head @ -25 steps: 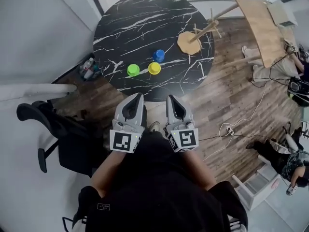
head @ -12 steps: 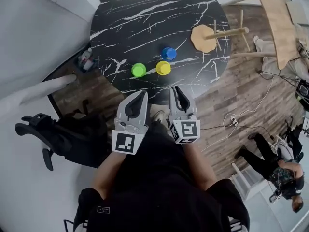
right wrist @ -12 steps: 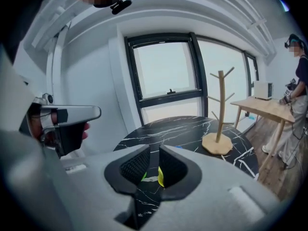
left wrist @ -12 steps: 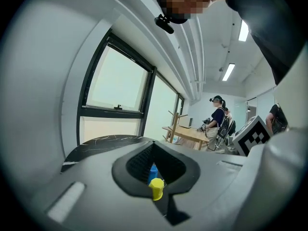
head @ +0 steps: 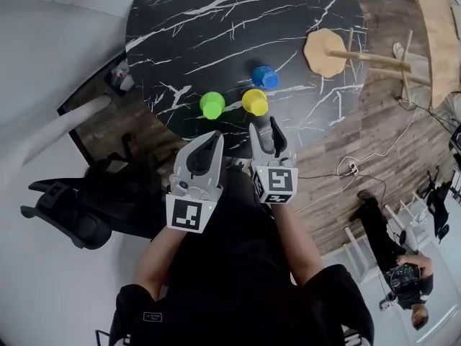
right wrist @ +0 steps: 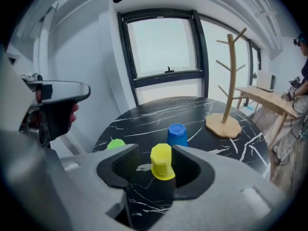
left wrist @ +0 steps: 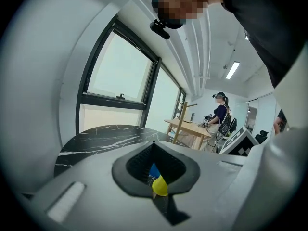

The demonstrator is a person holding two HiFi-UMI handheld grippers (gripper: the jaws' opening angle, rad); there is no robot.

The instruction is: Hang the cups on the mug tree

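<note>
Standing near the bench (head: 216,20) edge: yellow cup (head: 254,101), blue cup (head: 264,76) and green cup (head: 212,104) close by, mug tree (head: 325,52) well apart. Lined up just ahead of right gripper (head: 268,128), jaws just opened wide, nothing between; left gripper (head: 209,146) jaws together, empty. Risk: tipping the cup through off-centre closing.

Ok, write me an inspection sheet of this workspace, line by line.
Surface: round black marble table, carrying only the job's things.
Job's things: green cup, yellow cup and blue cup stand on the table; mug tree near its edge, pegs bare.
Clutter: nothing seen on the table; small items on the floor at its left, too small to tell.
Grippers: left gripper shut, empty; right gripper jaws have just been opening, nothing between them, yellow cup just ahead.
Cables: white cable on the wooden floor right of the table.
Surroundings: office chair, second wooden table, another person.
</note>
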